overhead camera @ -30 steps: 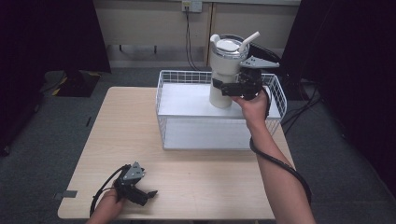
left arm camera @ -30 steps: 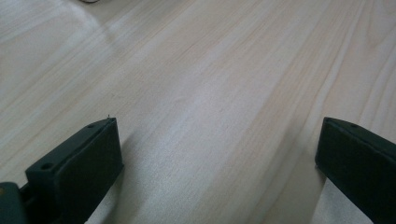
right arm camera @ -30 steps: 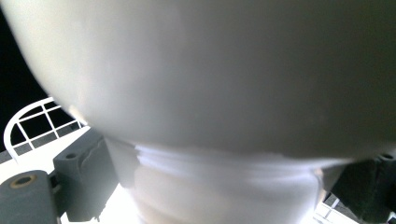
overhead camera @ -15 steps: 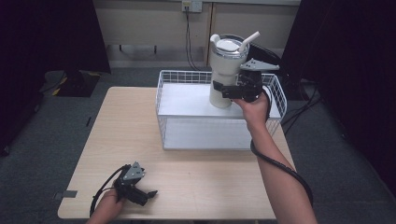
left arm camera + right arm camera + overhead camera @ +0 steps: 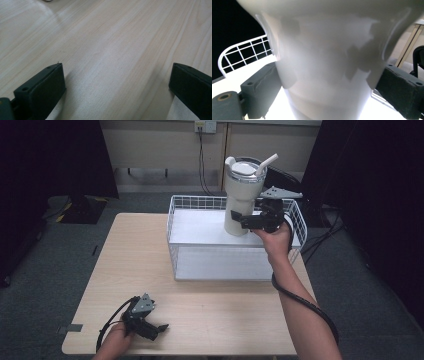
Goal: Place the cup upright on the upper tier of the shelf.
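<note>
Tabletop (image 5: 215,290) carries the white wire basket (image 5: 200,202) at its far right corner. Inside, against the basket's far edge, the white tumbler (image 5: 240,200) stands upright; my right gripper (image 5: 239,216) straddles its lower body, jaws beside both walls, contact hard to judge. My left gripper (image 5: 159,329) rests spread near the front left corner.

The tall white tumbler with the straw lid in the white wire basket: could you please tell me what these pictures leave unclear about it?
- Base of the tall white tumbler: in the high view the right gripper covers its lower part, so standing or lifted is unclear.
- Lid and straw: cut off by the top edge in the right gripper view, where the body is close and blurred.
- Jaw contact: too blurred there to confirm.
- Contents: hidden by the lid.
- Far wall of the white wire basket: partly behind the tumbler.
</note>
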`<move>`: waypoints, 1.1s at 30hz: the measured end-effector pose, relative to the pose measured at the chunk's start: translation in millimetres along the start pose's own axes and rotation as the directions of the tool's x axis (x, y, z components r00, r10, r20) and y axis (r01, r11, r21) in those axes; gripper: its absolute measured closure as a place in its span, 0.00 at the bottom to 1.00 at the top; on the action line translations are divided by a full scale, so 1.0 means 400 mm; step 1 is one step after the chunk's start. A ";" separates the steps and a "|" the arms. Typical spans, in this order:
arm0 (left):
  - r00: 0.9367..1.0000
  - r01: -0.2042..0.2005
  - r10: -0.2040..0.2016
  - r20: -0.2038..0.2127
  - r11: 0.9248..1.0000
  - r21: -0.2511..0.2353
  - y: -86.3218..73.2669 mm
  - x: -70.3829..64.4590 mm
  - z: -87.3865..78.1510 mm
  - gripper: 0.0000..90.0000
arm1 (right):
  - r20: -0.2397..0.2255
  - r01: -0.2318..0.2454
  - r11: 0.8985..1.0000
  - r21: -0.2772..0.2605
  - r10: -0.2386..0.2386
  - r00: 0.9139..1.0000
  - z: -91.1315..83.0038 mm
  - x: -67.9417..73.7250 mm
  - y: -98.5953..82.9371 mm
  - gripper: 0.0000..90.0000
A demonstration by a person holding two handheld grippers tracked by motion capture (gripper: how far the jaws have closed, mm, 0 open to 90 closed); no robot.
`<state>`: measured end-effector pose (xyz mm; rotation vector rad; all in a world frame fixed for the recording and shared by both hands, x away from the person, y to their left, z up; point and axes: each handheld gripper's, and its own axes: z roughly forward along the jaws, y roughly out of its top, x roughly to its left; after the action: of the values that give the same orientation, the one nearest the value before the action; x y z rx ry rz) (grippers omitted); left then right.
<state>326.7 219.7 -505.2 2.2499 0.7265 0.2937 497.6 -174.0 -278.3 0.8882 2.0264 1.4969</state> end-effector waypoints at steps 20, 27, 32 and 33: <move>1.000 0.001 -0.001 -0.003 1.000 -0.002 0.000 0.000 0.001 0.00 | 0.024 0.000 1.000 0.002 0.000 1.000 -0.064 -0.015 -0.018 0.09; 1.000 0.000 0.000 -0.003 1.000 -0.001 0.000 0.000 0.000 0.00 | 0.023 0.015 1.000 0.012 -0.015 1.000 -0.095 -0.016 -0.028 0.09; 1.000 0.000 0.000 -0.003 1.000 -0.002 0.000 0.000 0.001 0.00 | -0.001 0.009 1.000 0.007 -0.009 1.000 -0.113 -0.013 -0.031 0.10; 1.000 0.000 0.000 -0.003 1.000 -0.002 0.000 0.000 0.001 0.00 | -0.006 0.014 1.000 0.007 -0.014 1.000 -0.118 -0.011 -0.032 0.10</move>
<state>326.6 219.5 -505.4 2.2481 0.7276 0.2978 465.0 -210.4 -276.7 0.8722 2.0391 1.4873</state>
